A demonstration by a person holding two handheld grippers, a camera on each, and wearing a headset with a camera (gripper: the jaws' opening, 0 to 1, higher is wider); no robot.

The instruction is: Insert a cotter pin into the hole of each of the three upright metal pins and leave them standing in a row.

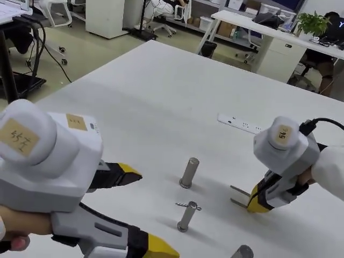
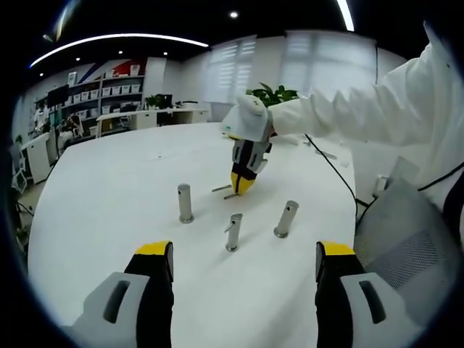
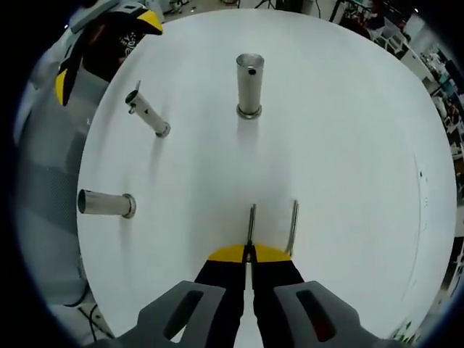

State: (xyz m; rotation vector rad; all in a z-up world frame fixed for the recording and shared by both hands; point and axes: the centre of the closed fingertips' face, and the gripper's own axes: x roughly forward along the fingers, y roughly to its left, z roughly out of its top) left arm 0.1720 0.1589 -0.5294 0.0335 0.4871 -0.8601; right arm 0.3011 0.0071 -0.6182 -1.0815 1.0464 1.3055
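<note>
In the head view, three metal pins stand in a row on the white worktop [image 1: 161, 97]. The far metal pin [image 1: 189, 172] is bare, the middle metal pin [image 1: 187, 216] has a fitted cotter pin [image 1: 188, 205] through its top, and the near metal pin [image 1: 243, 251] is cut off by the bottom edge. The right hand-held gripper [image 1: 252, 205] is low to the right of the row, its jaws pressed together on a loose cotter pin [image 1: 239, 196] whose two legs point toward the pins. The left hand-held gripper [image 1: 155, 214] is at lower left, jaws spread wide with nothing between them. A white power strip [image 1: 239, 123] lies farther back. In the left gripper view, the wide-apart yellow-tipped jaws frame the three pins, with the right hand-held gripper beyond them, tilted down. In the right gripper view, the jaws clamp one leg of the loose cotter pin and the other leg is free beside it. The far metal pin stands ahead, a cross hole visible near its top.
</note>
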